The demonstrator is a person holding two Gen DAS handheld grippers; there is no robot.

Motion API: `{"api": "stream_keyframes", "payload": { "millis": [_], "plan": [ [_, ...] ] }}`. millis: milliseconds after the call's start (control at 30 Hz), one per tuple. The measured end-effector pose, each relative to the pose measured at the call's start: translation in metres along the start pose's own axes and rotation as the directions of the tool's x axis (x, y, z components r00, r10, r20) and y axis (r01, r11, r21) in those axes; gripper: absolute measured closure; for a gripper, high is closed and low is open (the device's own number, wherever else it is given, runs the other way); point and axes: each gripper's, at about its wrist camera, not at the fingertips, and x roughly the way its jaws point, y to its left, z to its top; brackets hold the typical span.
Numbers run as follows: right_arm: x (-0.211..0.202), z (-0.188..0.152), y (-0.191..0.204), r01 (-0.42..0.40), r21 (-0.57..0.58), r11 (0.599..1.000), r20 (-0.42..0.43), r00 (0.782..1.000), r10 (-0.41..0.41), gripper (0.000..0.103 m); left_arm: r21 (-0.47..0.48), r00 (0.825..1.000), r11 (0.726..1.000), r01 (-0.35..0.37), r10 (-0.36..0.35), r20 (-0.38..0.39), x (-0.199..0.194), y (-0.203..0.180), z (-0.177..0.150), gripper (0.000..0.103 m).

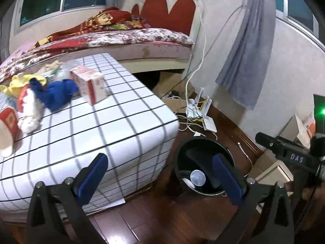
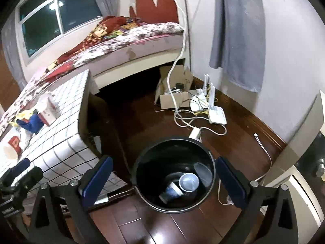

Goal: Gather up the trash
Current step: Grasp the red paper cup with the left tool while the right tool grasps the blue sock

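Sitting on the dark wooden floor [image 2: 233, 148] just beside the table's corner is the black trash bin [image 2: 142, 174], and it's already got cups in it: a clear plastic cup [image 2: 189, 182] mouth-up, and a white-and-blue paper cup [image 2: 172, 190] lying on its side against it. The right gripper [image 2: 162, 180] hangs right above the bin's mouth, blue pads spread wide, nothing between them. Over on the left wrist view, the left gripper [image 1: 160, 174] is spread wide too and empty, one finger in front of the table edge, the other over the bin [image 1: 182, 152].

Up on the table with the white grid-pattern cloth [image 1: 113, 122] more trash waits: a pink-and-white carton [image 1: 92, 85] standing near the far side, a crumpled blue cloth [image 1: 54, 93] just beside it, a yellow wrapper [image 1: 18, 84] behind that, a crumpled white tissue [image 1: 30, 111], and a red paper cup [image 1: 8, 124] on its side at the left edge.

Beyond the bin, white routers [image 2: 213, 109] and tangled cables [image 2: 182, 120] lie on the floor near a cardboard box [image 2: 174, 89]. A bed [image 2: 126, 40] with a floral cover and red headboard stands behind, and a grey curtain [image 2: 237, 30] hangs on the wall.
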Motion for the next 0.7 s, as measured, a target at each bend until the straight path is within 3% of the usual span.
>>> {"api": "stream_keyframes", "payload": {
  "millis": [133,300,367,533,700],
  "plan": [
    [0.007,0.002,0.028,-0.038,-0.036,0.999,-0.003,0.999,0.038,0.001,-0.011,0.996,0.997,-0.074,0.075,0.039,-0.016,0.017,0.002,0.0],
    [0.007,0.007,0.072,-0.117,-0.095,0.989,0.052,0.991,0.123,0.001,-0.081,0.979,0.982,-0.171,0.179,0.099,-0.041,0.057,0.006,0.0],
    [0.004,0.008,0.092,-0.145,-0.127,0.981,0.098,0.983,0.158,0.001,-0.11,0.967,0.971,-0.214,0.226,0.116,-0.05,0.077,0.006,0.0],
    [0.013,0.014,0.141,-0.161,-0.218,0.962,0.057,0.982,0.178,0.001,-0.181,0.941,0.941,-0.286,0.312,0.134,-0.072,0.124,-0.001,0.001],
    [0.012,0.019,0.179,-0.259,-0.25,0.933,0.056,0.958,0.281,0.001,-0.234,0.913,0.903,-0.361,0.393,0.107,-0.081,0.165,-0.01,0.001]
  ]
}}
